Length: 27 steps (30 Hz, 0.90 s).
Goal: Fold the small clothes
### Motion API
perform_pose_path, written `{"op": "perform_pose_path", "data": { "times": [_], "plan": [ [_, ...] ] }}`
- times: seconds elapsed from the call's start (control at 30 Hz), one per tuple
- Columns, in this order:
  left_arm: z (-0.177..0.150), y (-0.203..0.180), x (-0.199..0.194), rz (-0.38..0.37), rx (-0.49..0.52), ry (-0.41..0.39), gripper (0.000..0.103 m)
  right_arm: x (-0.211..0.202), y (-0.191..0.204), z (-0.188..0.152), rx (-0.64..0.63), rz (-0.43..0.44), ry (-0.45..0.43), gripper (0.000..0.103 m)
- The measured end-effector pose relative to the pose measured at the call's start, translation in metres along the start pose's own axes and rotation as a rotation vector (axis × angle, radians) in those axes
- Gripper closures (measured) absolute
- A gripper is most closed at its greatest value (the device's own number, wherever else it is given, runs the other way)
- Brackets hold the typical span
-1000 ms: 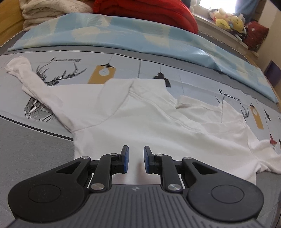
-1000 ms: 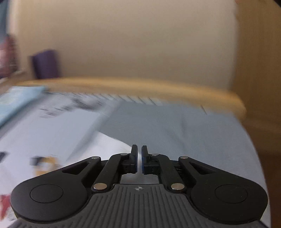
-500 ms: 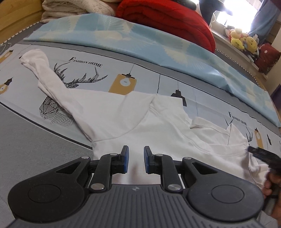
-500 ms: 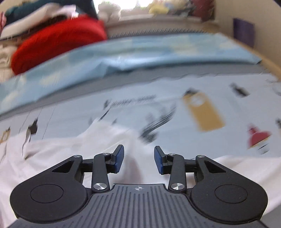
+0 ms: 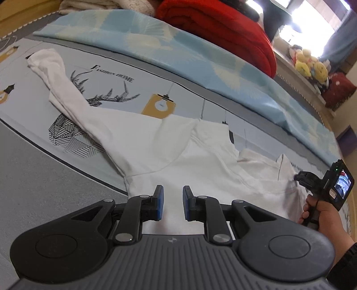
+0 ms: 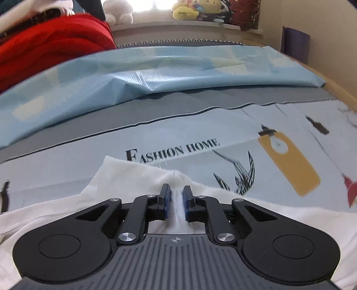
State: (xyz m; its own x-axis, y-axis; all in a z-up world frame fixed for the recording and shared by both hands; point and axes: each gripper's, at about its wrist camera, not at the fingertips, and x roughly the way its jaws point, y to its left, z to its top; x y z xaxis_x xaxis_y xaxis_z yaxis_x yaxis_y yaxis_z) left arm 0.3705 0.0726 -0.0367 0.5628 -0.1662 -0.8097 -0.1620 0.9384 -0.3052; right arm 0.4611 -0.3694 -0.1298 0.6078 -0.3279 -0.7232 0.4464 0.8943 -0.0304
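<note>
A white long-sleeved shirt (image 5: 160,142) lies spread on the printed bed cover, one sleeve (image 5: 55,73) stretched to the far left. My left gripper (image 5: 173,200) is open, just above the shirt's near hem, holding nothing. My right gripper (image 6: 176,200) has its jaws closed on a raised fold of the white shirt (image 6: 133,176) at its right shoulder edge. The right gripper also shows in the left wrist view (image 5: 300,177), held by a hand at the shirt's right side.
A light blue sheet (image 5: 200,55) lies across the bed behind the shirt. A red blanket (image 5: 223,29) and cream knitwear (image 5: 107,4) are piled at the back. Plush toys (image 6: 189,9) sit on the window sill. The wooden bed frame (image 6: 339,89) runs along the right.
My right gripper swung from facing the wall to the shirt's right edge, opened, then closed on a fold of cloth. My left gripper stayed open and shifted slightly.
</note>
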Motion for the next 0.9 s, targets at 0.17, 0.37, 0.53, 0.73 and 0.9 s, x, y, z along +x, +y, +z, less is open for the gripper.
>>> {"op": "perform_pose_path", "data": {
  "times": [0.17, 0.37, 0.53, 0.73, 0.9],
  "plan": [
    [0.012, 0.018, -0.005, 0.000, -0.079, -0.005, 0.083, -0.047, 0.040, 0.004, -0.008, 0.037, -0.123, 0.072],
    [0.021, 0.036, -0.015, -0.018, -0.148, -0.013, 0.083, -0.073, 0.139, -0.011, -0.111, 0.445, -0.012, 0.071],
    [0.028, 0.057, -0.024, -0.017, -0.198, -0.025, 0.080, -0.048, 0.189, -0.017, -0.066, 0.415, 0.115, 0.060],
    [0.038, 0.084, -0.036, -0.006, -0.253, -0.053, 0.080, -0.035, 0.237, -0.014, -0.122, 0.368, 0.077, 0.102],
    [0.042, 0.096, -0.038, -0.004, -0.297, -0.041, 0.080, -0.035, 0.269, -0.005, -0.187, 0.285, 0.025, 0.101]
  ]
}}
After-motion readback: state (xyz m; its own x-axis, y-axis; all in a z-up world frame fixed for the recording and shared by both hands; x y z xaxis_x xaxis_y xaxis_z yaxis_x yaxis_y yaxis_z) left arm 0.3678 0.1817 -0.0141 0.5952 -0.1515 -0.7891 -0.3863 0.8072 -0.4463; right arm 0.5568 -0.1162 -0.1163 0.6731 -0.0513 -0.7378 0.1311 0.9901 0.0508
